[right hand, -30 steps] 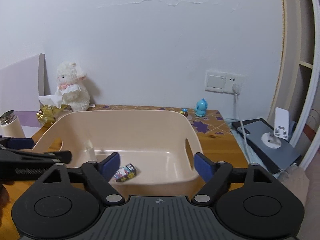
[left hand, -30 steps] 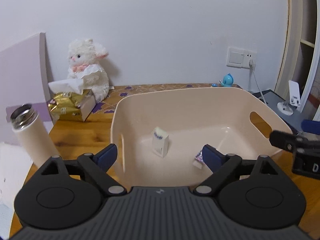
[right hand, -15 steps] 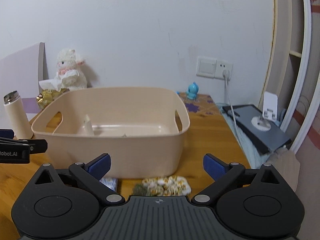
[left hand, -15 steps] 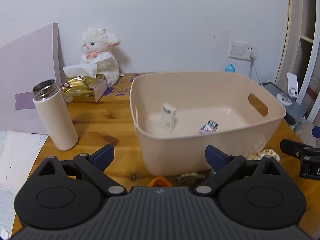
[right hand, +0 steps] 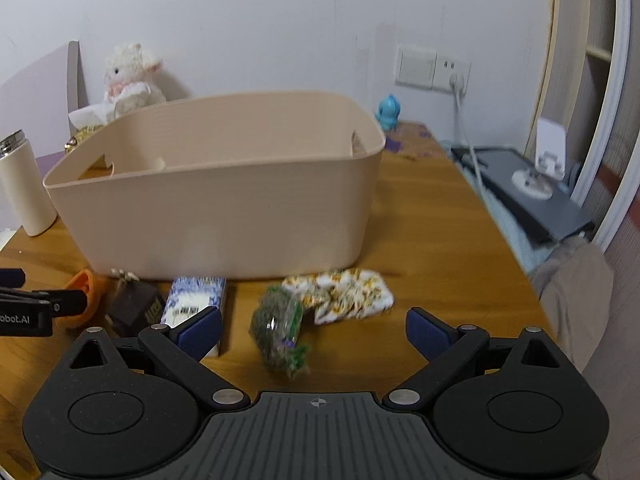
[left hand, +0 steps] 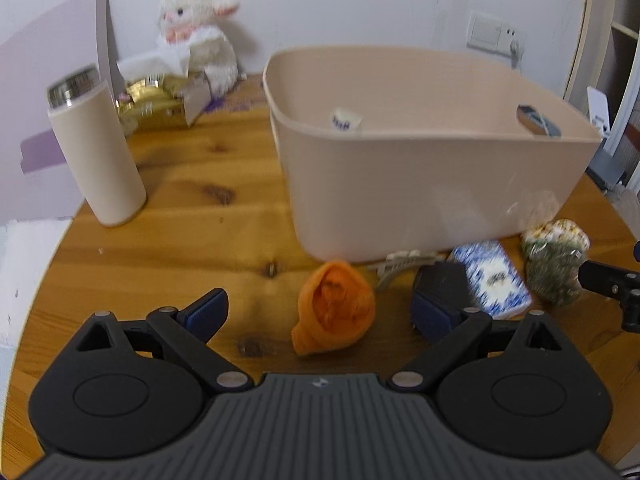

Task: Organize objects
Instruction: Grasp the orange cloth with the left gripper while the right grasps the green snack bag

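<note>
Bin: a beige plastic storage bin (right hand: 224,200) is set mid-tabletop (left hand: 180,240); a small white box (left hand: 346,121) is seen inside.
Loose items: an orange pouch (left hand: 334,307), a blue-white packet (right hand: 196,304), a green-filled bag (right hand: 278,330) and a patterned cloth (right hand: 344,294) are lined up before its near wall.
Risk: the limp pouch may be pinched poorly and dropped.
Left claw (left hand: 320,312): released, empty.
Right claw (right hand: 312,330): released, empty.

Knotty, varnished wood is seen on the table (left hand: 188,216). The beige bin (left hand: 420,184) is smooth matt plastic. The flask (left hand: 96,156) is matt-coated (bare metal rim). The orange item (left hand: 336,312) is soft cloth.
</note>
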Demonstrator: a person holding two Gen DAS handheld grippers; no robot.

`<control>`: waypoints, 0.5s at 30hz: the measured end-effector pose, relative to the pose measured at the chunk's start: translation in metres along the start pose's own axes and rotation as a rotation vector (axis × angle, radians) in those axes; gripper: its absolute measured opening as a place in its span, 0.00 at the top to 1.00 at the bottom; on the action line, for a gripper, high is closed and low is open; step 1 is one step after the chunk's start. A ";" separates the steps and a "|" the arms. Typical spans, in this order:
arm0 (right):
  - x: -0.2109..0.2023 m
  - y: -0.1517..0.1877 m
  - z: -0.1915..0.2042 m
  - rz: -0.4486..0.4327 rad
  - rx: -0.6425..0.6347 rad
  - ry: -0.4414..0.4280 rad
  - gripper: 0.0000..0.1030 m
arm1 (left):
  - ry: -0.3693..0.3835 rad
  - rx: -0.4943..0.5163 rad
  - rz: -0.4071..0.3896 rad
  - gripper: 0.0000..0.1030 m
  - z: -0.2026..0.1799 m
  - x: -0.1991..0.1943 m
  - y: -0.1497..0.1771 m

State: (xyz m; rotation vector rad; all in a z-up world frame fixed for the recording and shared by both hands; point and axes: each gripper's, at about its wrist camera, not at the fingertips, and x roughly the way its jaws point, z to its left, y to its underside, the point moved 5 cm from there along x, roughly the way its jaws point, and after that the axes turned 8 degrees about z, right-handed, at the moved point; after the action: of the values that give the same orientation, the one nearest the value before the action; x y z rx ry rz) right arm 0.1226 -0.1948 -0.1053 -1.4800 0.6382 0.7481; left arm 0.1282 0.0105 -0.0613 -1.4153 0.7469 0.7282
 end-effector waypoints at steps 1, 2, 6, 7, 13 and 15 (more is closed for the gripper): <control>0.003 0.002 0.001 0.010 0.002 -0.003 0.06 | 0.004 -0.004 0.009 0.05 0.002 0.003 0.002; 0.007 0.003 0.001 0.021 0.004 -0.006 0.09 | 0.011 -0.010 0.017 0.05 0.003 0.007 0.003; 0.021 0.008 0.004 0.063 0.014 -0.028 0.21 | 0.033 -0.020 0.039 0.05 0.010 0.018 0.007; 0.022 0.009 0.005 0.066 0.015 -0.032 0.25 | 0.037 -0.019 0.038 0.05 0.010 0.020 0.007; 0.027 0.008 0.009 0.069 0.016 -0.051 0.44 | 0.077 -0.029 0.044 0.20 0.016 0.027 0.004; 0.028 0.007 0.011 0.074 0.014 -0.054 0.50 | 0.074 -0.016 0.052 0.29 0.014 0.030 0.004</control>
State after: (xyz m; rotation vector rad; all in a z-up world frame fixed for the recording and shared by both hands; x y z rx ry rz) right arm 0.1341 -0.1830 -0.1318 -1.4249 0.6587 0.8365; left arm 0.1427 0.0248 -0.0873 -1.4478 0.8393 0.7262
